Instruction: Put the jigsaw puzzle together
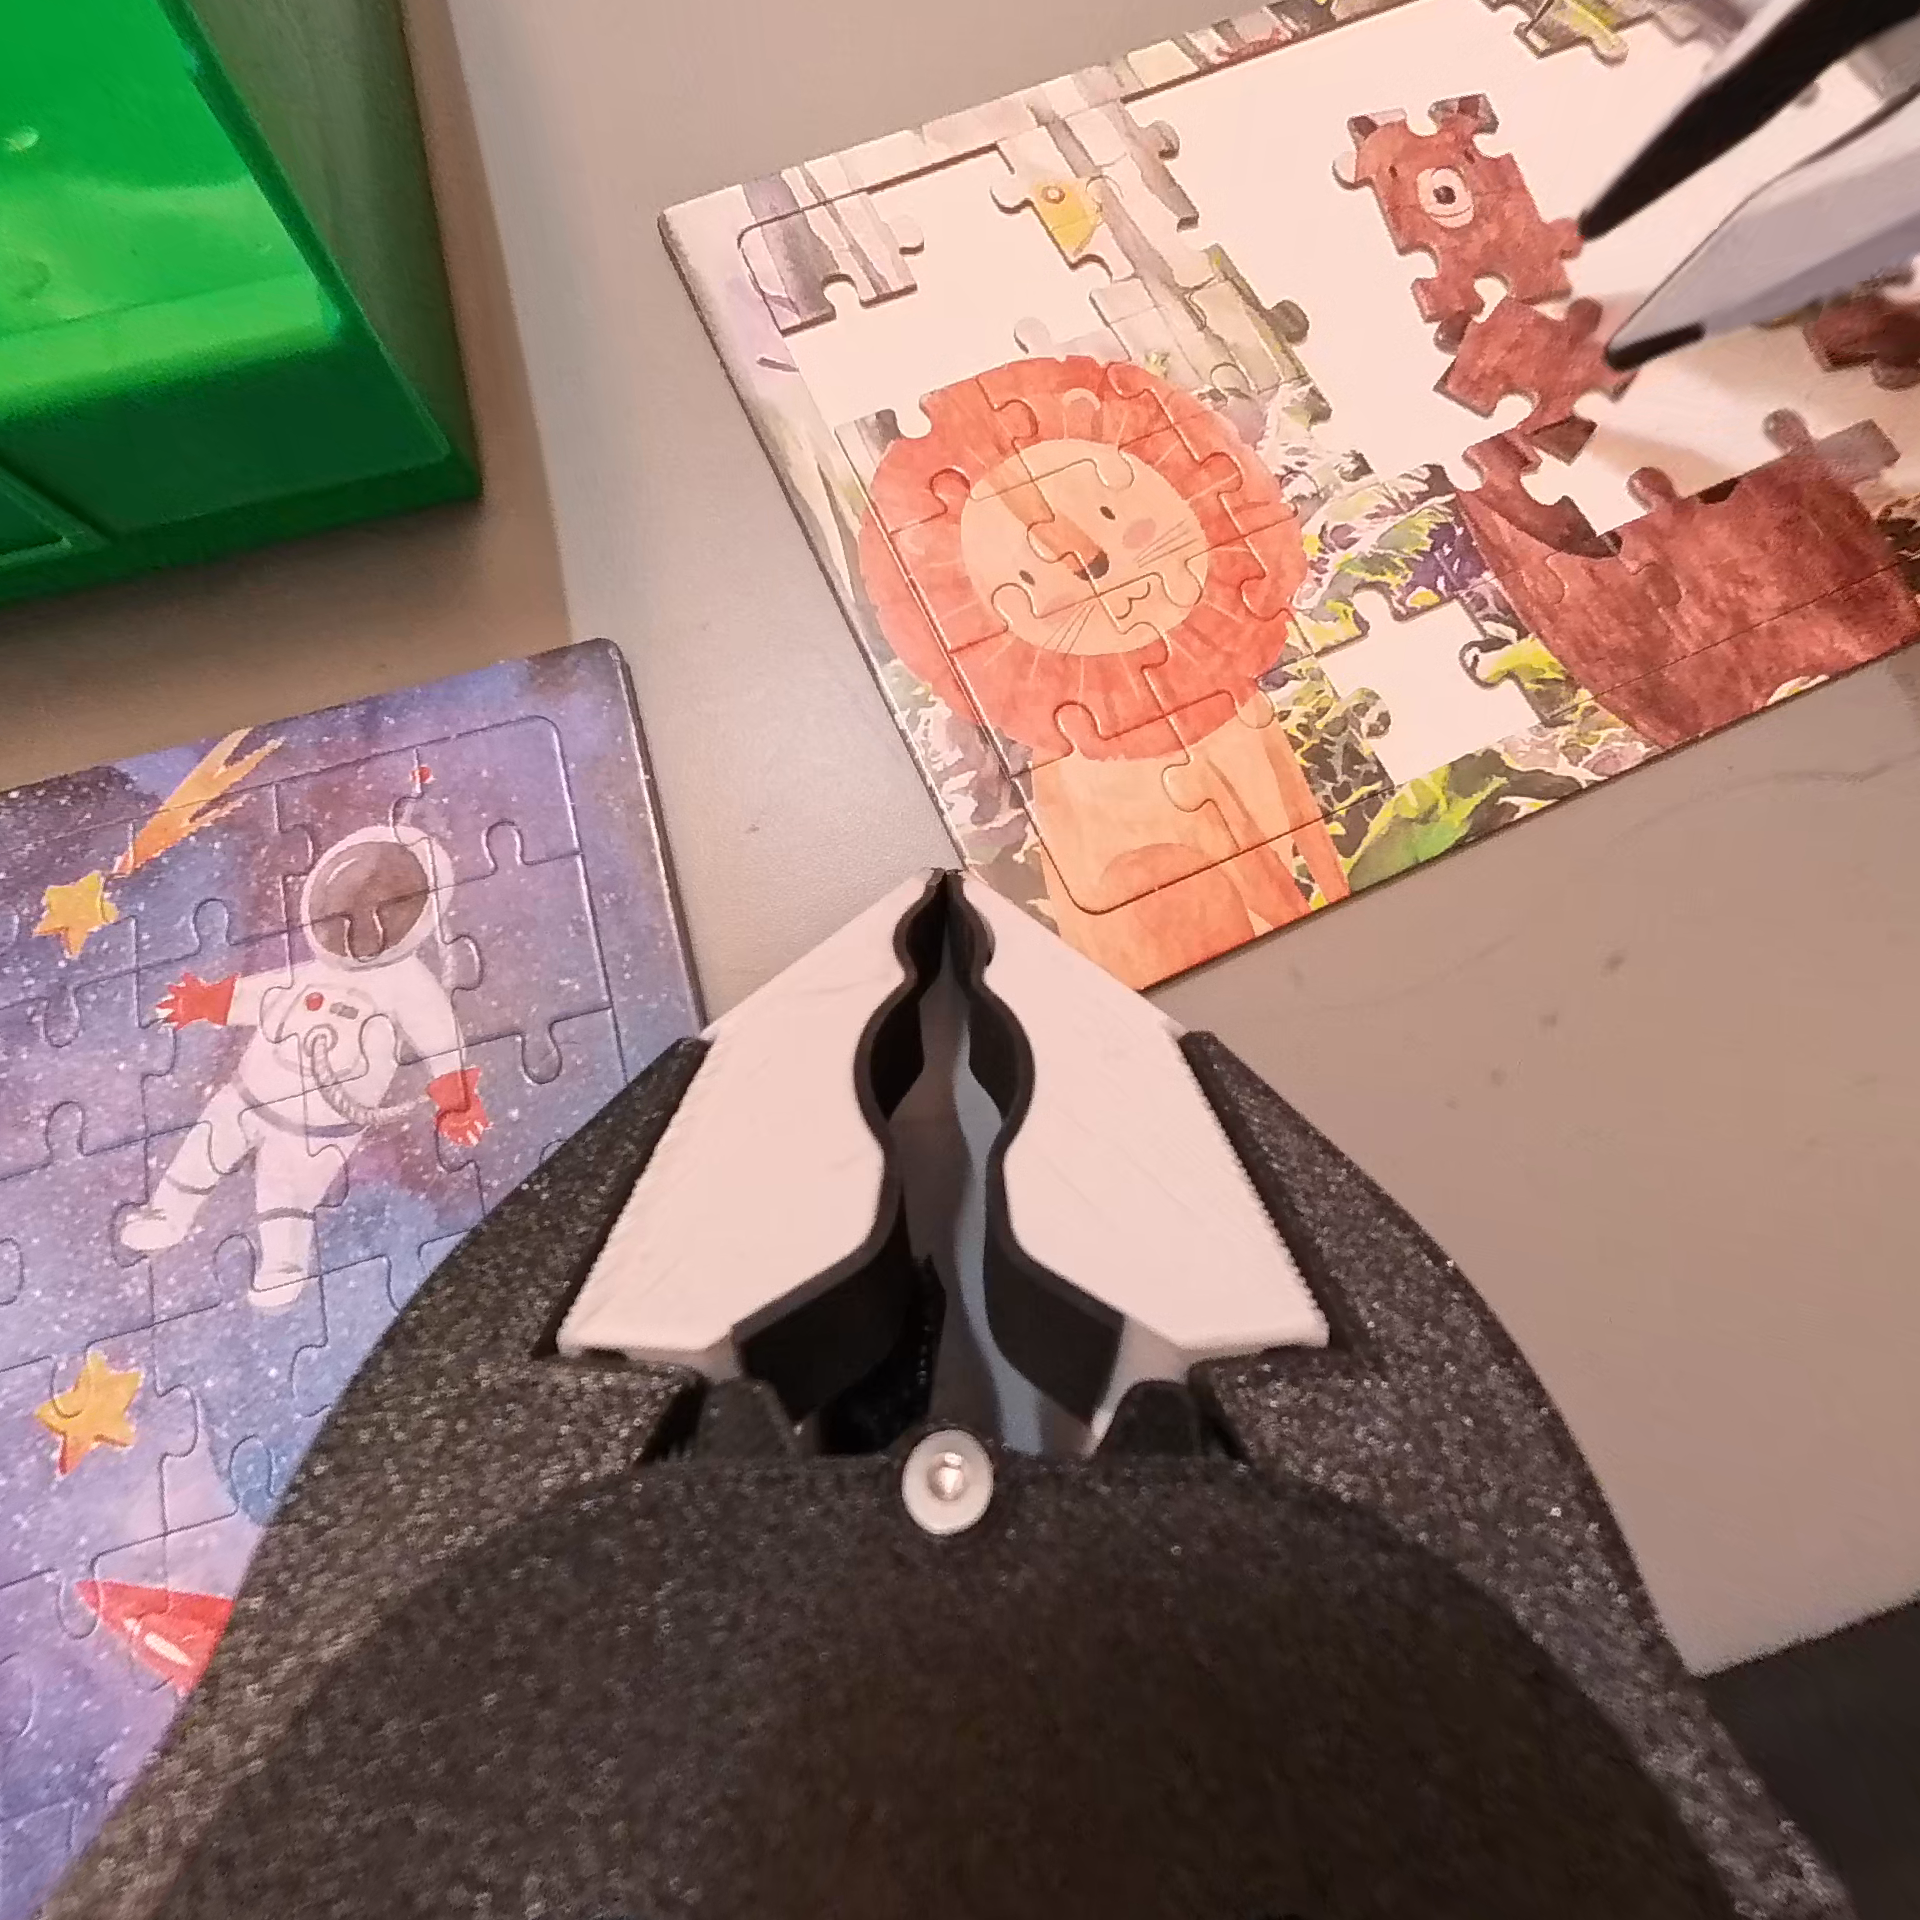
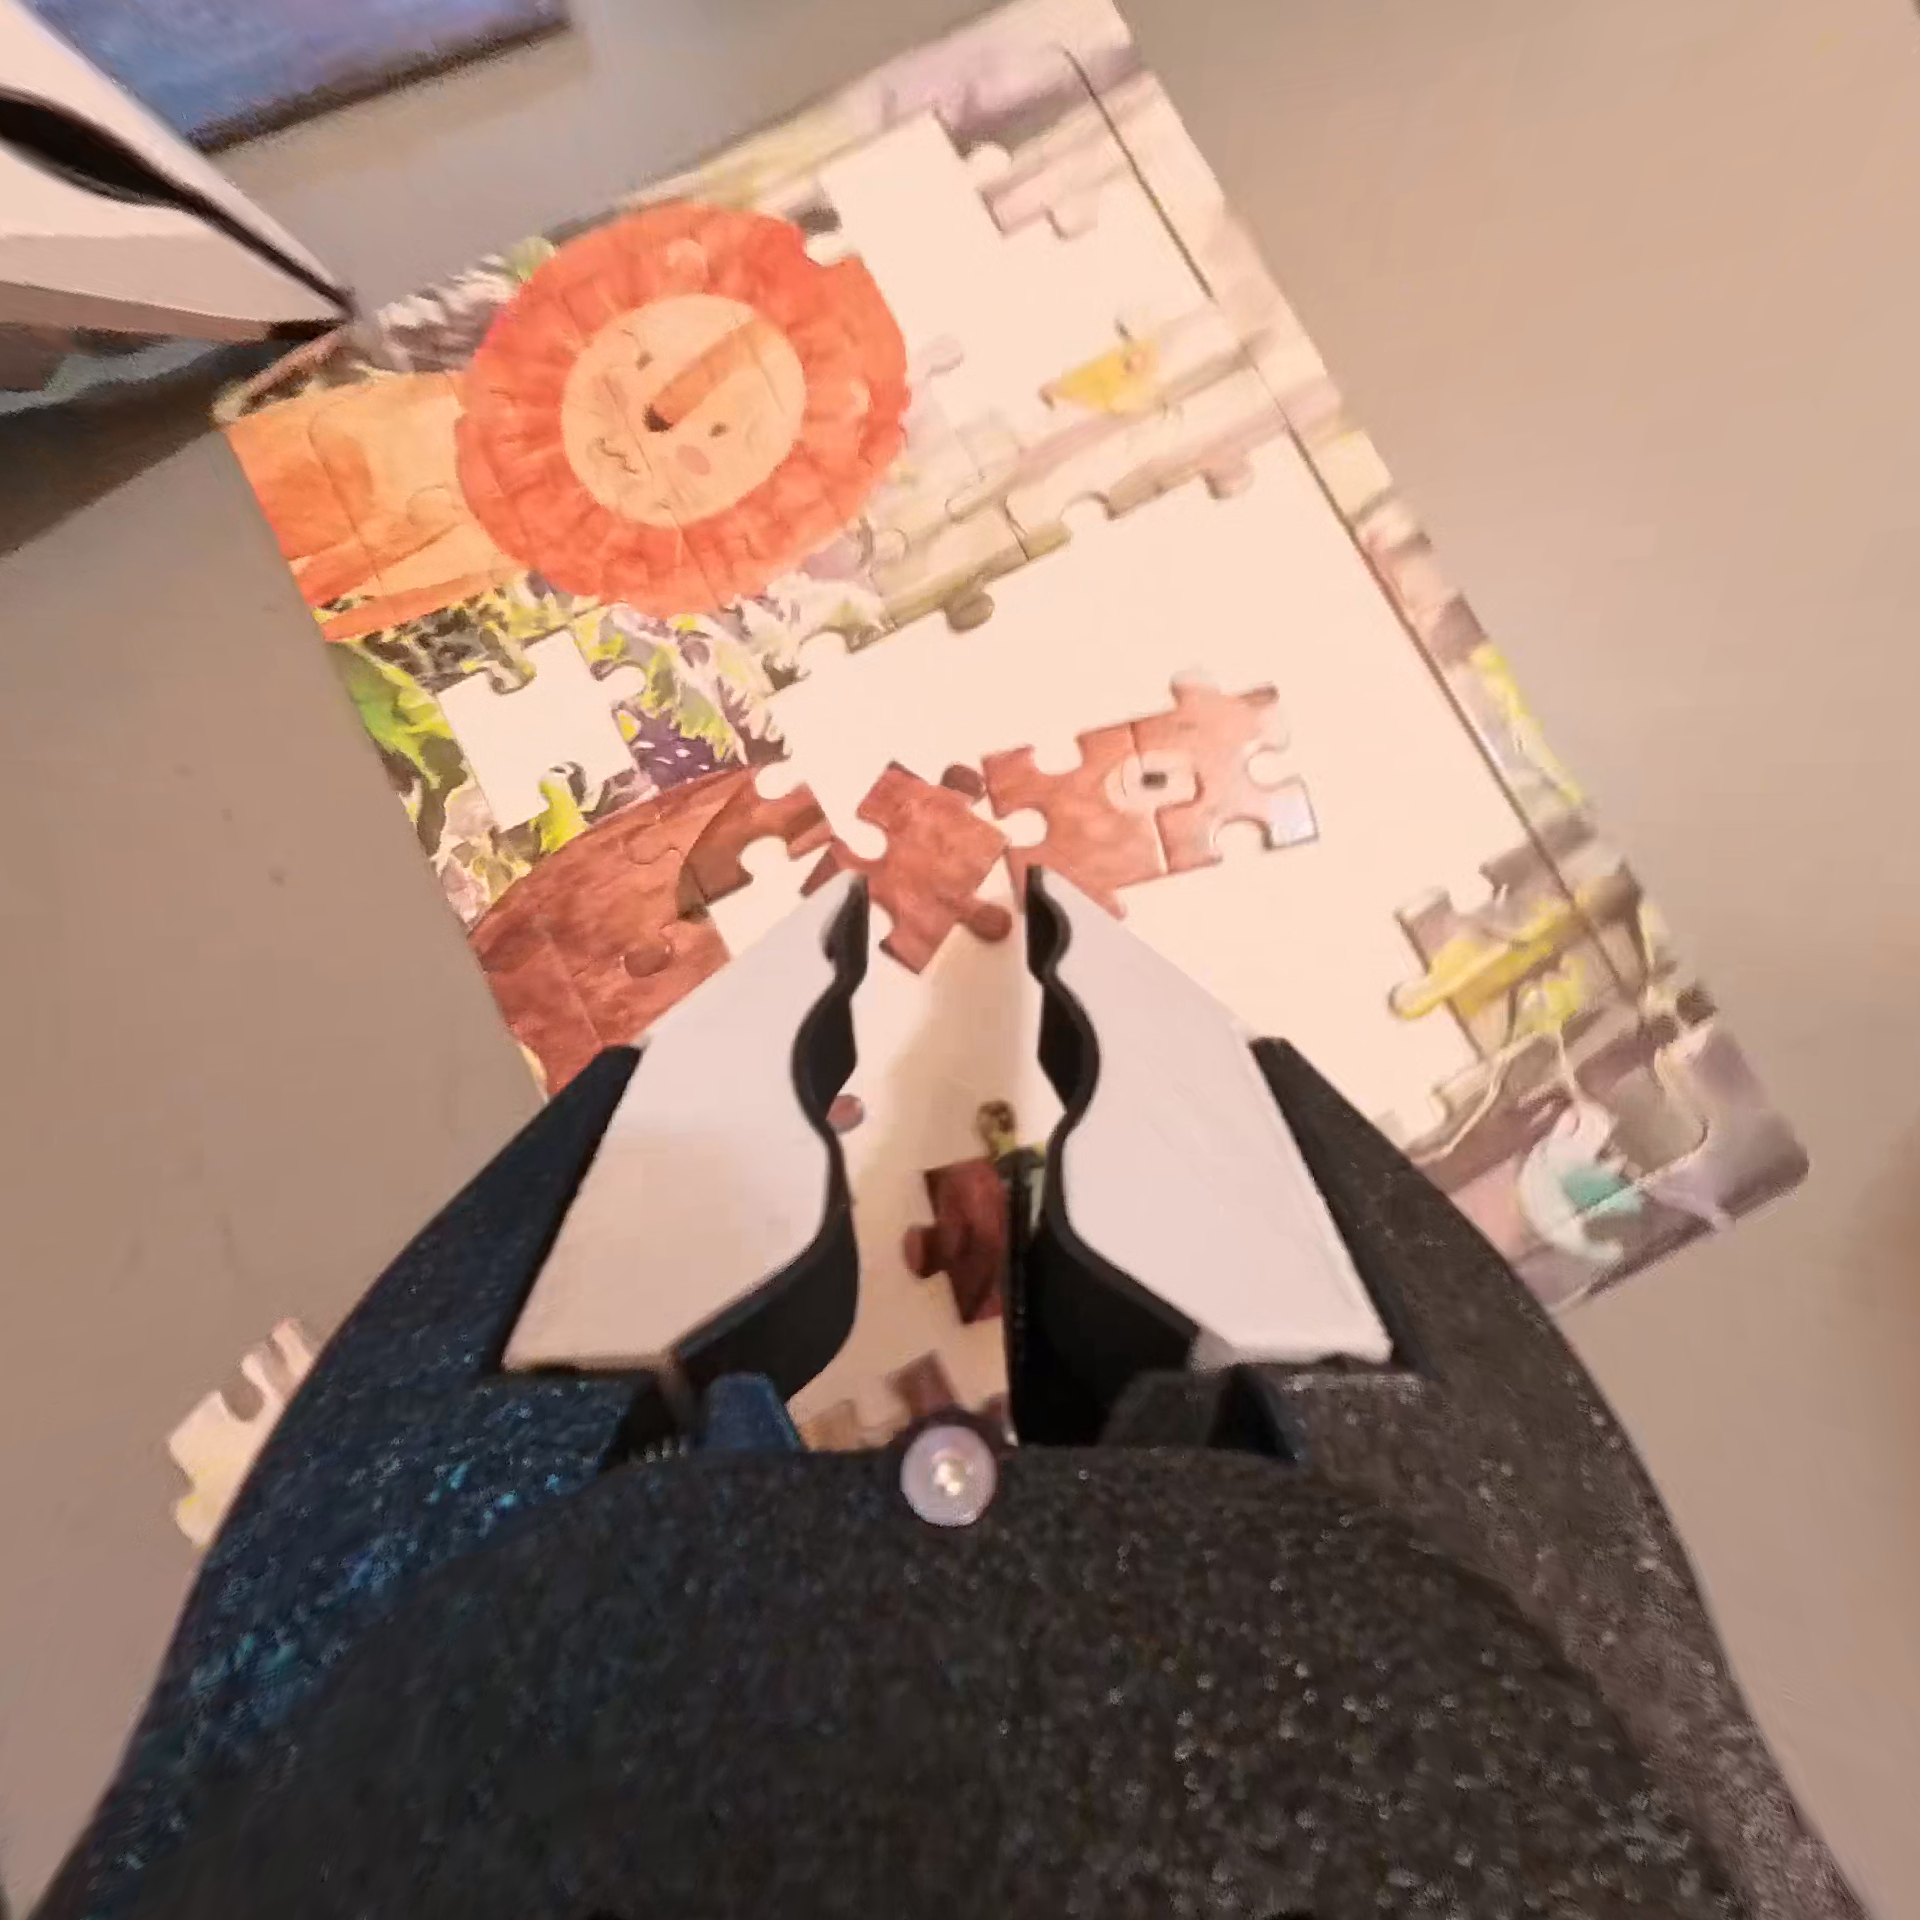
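Observation:
The lion jigsaw board [image 1: 1247, 156] lies on the grey table, partly filled, with the lion [image 1: 1081, 540] assembled and white gaps around it. In the right wrist view the board [image 2: 1195, 603] fills the middle. A loose brown piece [image 2: 935, 862] lies tilted on the board beside two joined brown pieces with an eye [image 2: 1143, 800]. My right gripper [image 2: 945, 888] is open, its fingertips on either side of the loose piece's near corner; it also shows in the left wrist view [image 1: 1600, 289]. My left gripper [image 1: 948, 883] is shut and empty, near the board's lion corner.
A finished astronaut puzzle [image 1: 312, 1039] lies left of the left gripper. A green box [image 1: 208, 260] stands at the far left. Another brown piece [image 2: 966, 1236] lies on the board under the right gripper. A pale piece [image 2: 239, 1403] lies off the board. The table edge [image 1: 1766, 1662] is near. The tips of one gripper are about 20 cm away from the tips of the other. From the left gripper's tips to the lion [image 1: 1081, 540] is close to 8 cm. Seen from the right wrist view [image 2: 687, 407] as well.

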A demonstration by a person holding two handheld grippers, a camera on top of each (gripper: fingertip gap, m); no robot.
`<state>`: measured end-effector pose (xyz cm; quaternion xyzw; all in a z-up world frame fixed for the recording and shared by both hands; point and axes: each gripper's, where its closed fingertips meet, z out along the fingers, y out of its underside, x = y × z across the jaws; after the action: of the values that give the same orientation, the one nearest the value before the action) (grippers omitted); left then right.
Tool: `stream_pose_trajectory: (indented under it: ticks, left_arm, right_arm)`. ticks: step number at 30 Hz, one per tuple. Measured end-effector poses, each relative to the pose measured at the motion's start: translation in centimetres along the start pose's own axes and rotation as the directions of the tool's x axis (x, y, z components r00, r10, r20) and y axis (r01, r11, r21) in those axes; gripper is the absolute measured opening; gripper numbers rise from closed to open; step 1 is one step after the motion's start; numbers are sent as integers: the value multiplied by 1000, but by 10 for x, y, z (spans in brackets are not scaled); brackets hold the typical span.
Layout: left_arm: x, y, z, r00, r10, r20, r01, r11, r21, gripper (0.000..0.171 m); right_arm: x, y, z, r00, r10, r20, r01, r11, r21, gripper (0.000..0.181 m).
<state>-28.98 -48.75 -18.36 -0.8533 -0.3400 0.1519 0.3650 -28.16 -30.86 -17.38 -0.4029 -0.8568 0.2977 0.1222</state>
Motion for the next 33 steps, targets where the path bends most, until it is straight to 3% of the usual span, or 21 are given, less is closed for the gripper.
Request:
stream_pose_trajectory:
  ticks: [4,8,16,21,28,33]
  left_arm:
    - [0,0,0,1000,2,2,-2,1000,0,0]
    - [0,0,0,1000,2,2,-2,1000,0,0]
    - [0,0,0,1000,4,3,-4,1000,0,0]
    - [0,0,0,1000,10,8,-10,1000,0,0]
    - [-1,0,0,1000,10,8,-10,1000,0,0]
    - [-1,0,0,1000,12,10,-12,1000,0,0]
  right_arm:
    - [0,2,7,965,219,-146,-219,976,15,35]
    - [-4,7,7,929,306,-208,-308,951,22,36]
    - [-4,22,-6,959,222,-173,-235,971,-54,35]
    - [-2,22,-15,981,43,-191,-55,997,-58,26]
    - [-6,29,-11,962,235,-140,-246,967,-64,37]
    - [1,31,-13,962,211,-173,-227,971,-74,35]
